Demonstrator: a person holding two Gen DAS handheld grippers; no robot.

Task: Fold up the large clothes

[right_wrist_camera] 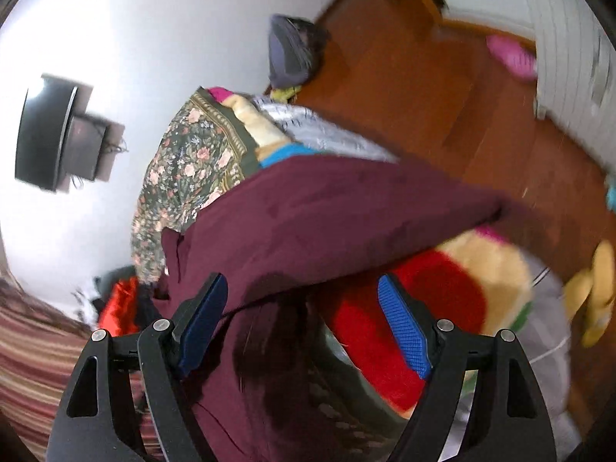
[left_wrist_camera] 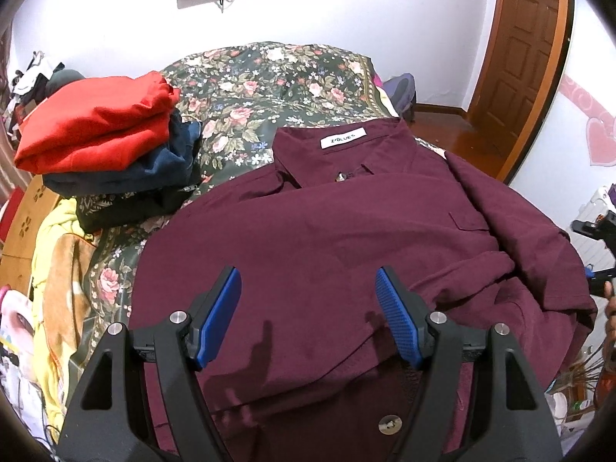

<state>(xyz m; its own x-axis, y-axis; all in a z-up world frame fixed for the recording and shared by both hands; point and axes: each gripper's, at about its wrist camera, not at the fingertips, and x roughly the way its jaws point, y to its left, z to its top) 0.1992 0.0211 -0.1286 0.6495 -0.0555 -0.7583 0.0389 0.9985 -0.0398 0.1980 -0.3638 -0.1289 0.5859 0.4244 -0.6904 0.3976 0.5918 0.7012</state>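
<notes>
Your left tongs (left_wrist_camera: 308, 315) gape wide, empty, just above the maroon shirt (left_wrist_camera: 346, 231) on the bed (left_wrist_camera: 246, 88). Your right tongs (right_wrist_camera: 304, 323) wide too, shirt edge below them, not gripped.

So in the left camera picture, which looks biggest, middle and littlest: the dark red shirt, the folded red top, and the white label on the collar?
1. Dark red shirt, biggest, though it also lies nearest the camera.
2. Folded red top.
3. White label, clearly the littlest.
</notes>
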